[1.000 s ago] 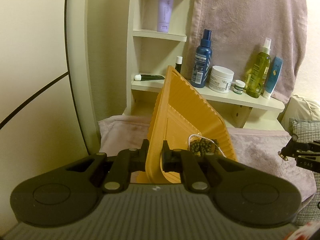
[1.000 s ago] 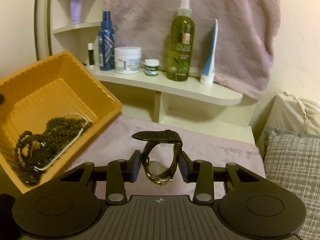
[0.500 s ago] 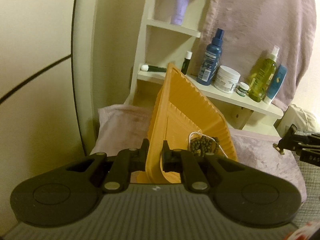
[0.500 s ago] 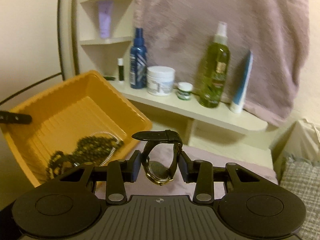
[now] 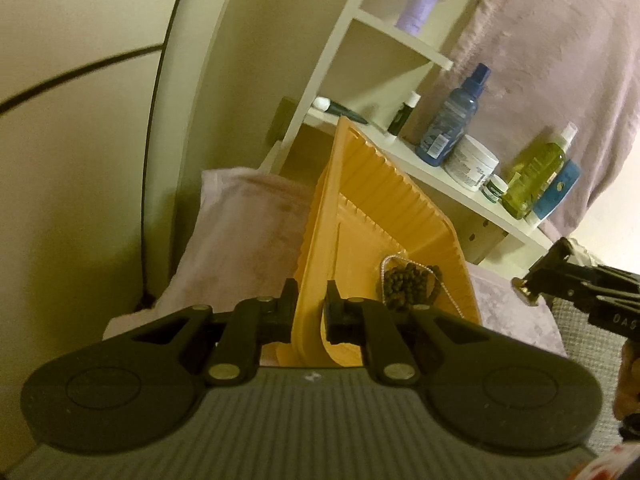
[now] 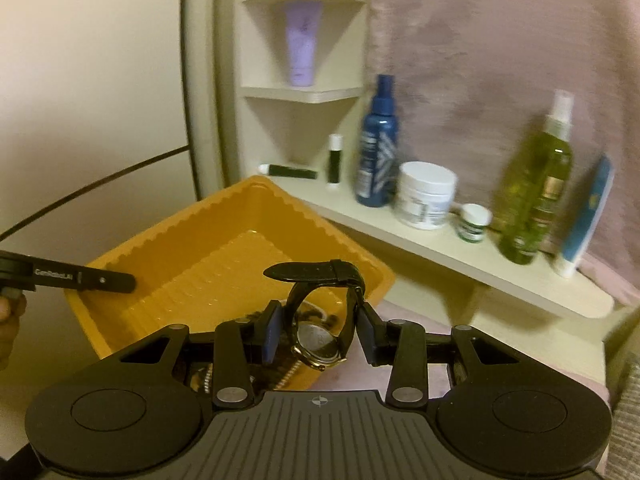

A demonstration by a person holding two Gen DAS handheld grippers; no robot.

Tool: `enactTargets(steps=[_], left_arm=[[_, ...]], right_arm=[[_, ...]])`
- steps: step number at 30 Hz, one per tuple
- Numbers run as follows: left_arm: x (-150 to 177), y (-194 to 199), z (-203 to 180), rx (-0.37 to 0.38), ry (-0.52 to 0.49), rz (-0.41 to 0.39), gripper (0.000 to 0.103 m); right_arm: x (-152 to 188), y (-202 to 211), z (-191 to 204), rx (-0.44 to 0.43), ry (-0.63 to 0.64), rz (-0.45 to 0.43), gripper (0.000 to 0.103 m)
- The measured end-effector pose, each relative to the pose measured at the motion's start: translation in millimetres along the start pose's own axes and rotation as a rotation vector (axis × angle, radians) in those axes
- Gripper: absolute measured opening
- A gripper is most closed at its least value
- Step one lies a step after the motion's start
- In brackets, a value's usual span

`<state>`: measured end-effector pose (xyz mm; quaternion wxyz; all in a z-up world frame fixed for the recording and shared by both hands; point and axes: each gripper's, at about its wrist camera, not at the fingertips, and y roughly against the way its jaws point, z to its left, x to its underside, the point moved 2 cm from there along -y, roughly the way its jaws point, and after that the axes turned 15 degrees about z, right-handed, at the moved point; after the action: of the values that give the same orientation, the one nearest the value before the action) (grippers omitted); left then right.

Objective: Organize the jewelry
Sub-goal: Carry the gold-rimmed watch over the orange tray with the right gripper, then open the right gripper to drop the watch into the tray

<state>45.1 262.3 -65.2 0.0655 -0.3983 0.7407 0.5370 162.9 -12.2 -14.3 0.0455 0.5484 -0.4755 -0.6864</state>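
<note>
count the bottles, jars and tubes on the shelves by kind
spray bottles: 2, the blue spray bottle and the green spray bottle
jars: 2, the white jar and the small jar
tubes: 4, lilac, blue, two dark
total: 8

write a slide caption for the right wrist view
Right gripper carries a black-strapped wristwatch over the orange tray of beaded jewelry.

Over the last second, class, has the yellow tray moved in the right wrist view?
Yes. The tray has shifted right and nearer, toward the watch: its far corner was left of the blue bottle, and now its right rim reaches beneath the bottle.
</note>
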Motion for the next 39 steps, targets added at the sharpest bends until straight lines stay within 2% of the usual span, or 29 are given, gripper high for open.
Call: enactTargets(steps=[3, 11, 16, 25, 31, 33, 35, 39], left_arm=[[0, -4, 10, 0.024, 0.024, 0.015, 0.012], [4, -4, 34, 0.025, 0.077, 0.014, 0.018], [6, 1, 44, 0.032, 0.089, -0.003, 0.018], [10, 20, 47, 0.003, 0.066, -0.065, 0.028], [11, 32, 44, -0.033, 0.042, -0.098, 0.043], [12, 35, 42, -0.039, 0.039, -0.108, 0.055], [13, 38, 41, -0.048, 0.039, -0.118, 0.062], [14, 44, 35, -0.061, 0.025, -0.124, 0.067]], right_arm=[[-4, -8, 9, -0.005, 0.019, 0.010, 0.040], [-16, -28, 27, -0.015, 0.056, 0.044, 0.040], [-22, -40, 38, -0.014, 0.074, 0.075, 0.040], [-34, -64, 57, 0.005, 0.127, 0.146, 0.041], [-34, -76, 65, -0.002, 0.141, 0.164, 0.051], [-33, -73, 65, -0.017, 0.126, 0.140, 0.058], [-33, -68, 65, -0.022, 0.114, 0.115, 0.069], [-32, -51, 57, -0.020, 0.082, 0.068, 0.070]])
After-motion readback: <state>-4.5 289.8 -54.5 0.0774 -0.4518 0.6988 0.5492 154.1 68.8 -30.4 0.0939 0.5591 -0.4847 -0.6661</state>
